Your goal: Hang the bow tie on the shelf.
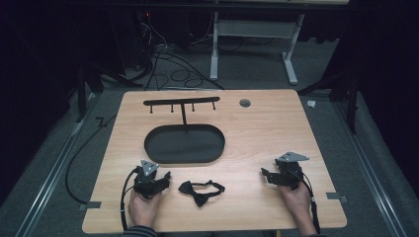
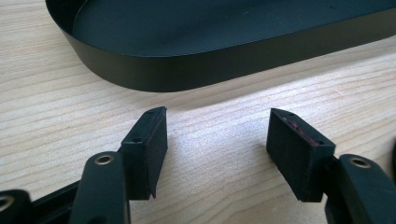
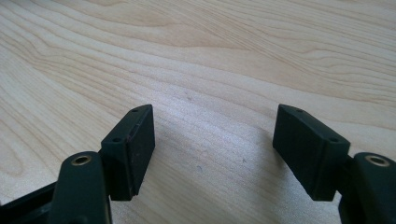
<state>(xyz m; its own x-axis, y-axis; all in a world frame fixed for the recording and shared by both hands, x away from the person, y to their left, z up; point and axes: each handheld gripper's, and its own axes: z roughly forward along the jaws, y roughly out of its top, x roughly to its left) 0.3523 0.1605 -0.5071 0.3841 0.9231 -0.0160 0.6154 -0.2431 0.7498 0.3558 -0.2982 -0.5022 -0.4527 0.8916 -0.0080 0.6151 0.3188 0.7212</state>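
Near the desk's (image 1: 257, 128) front edge, between the spread-jawed, empty left gripper (image 1: 154, 180) and right gripper (image 1: 277, 175), lies a black bow tie (image 1: 200, 190), likely light and floppy, best pinched at its centre knot.

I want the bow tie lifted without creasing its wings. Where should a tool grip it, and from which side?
Probably at the narrow centre knot of the bow tie, coming straight down from above. It lies flat on the table, its wings spread to either side, so the knot is the slimmest part open jaws could close across. The left tool is nearest.
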